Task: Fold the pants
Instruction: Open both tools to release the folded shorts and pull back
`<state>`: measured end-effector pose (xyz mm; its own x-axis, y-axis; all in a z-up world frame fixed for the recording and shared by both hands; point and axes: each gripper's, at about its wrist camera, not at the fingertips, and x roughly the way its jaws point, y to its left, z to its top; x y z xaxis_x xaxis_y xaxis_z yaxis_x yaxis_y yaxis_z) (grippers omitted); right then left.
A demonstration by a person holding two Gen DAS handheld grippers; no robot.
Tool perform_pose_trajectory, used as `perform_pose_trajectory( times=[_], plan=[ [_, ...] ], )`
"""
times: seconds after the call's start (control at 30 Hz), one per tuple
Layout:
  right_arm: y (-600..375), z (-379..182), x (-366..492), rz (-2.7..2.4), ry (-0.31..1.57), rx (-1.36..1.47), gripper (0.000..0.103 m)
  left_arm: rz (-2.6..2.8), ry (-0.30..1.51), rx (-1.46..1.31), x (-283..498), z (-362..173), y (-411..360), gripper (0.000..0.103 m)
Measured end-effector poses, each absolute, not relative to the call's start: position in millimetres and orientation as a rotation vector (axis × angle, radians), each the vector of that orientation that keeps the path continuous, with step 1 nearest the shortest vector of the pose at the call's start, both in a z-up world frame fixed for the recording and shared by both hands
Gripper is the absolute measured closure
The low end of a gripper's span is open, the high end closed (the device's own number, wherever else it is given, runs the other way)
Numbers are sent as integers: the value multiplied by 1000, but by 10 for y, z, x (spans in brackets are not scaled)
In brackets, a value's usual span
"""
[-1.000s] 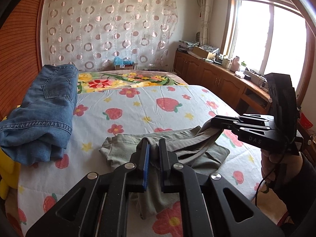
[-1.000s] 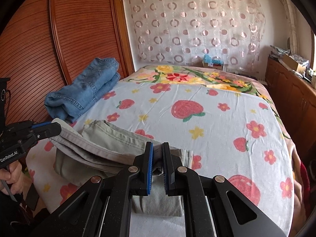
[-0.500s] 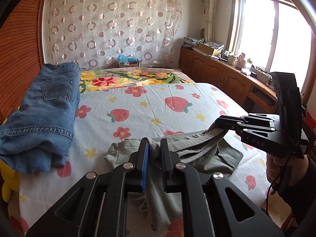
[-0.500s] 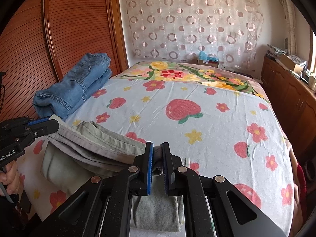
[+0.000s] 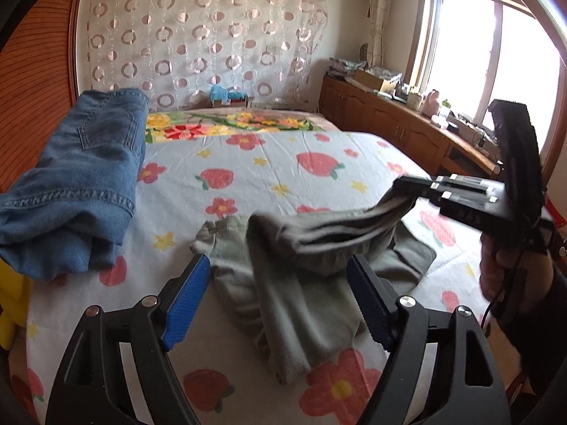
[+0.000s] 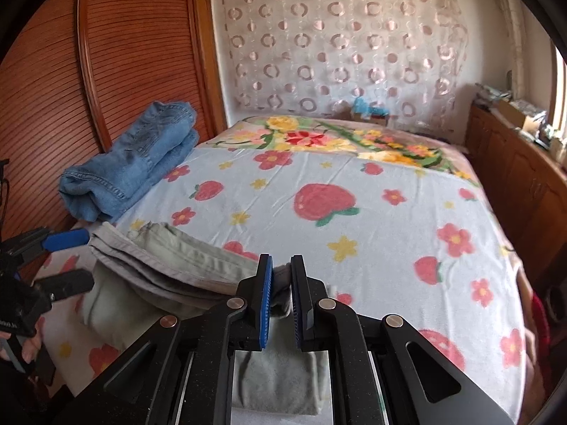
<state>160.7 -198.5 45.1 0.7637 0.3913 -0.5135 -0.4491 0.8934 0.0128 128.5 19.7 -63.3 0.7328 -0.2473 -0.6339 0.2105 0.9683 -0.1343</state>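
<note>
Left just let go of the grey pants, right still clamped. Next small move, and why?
Probably lower the right gripper and release. It alone pinches the grey pants, holding that end above the bed, while the left gripper, jaws just opened, grips nothing; the fold already drapes over the lower layer.

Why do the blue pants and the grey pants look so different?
The blue jeans lie folded in a neat stack by the wooden wall; nothing touches them. The grey pants are looser, with one end lifted by the right gripper. The left gripper has just opened off them. Both are on the bed.
</note>
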Motion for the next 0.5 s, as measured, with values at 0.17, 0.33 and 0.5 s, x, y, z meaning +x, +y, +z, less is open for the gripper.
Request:
perform_pose_trajectory(
  times=[0.17,0.33,0.5],
  plan=[
    [-2097,500,1480,455,509,-113,80,-219,735,-22,1289,-746,186,23],
    [-2180,434,1450,481,541,-110,69,-197,746,-29,1343,-764,220,23],
    [-2202,336,1425,501,600,-125,69,-206,729,-29,1271,-720,227,23]
  ],
)
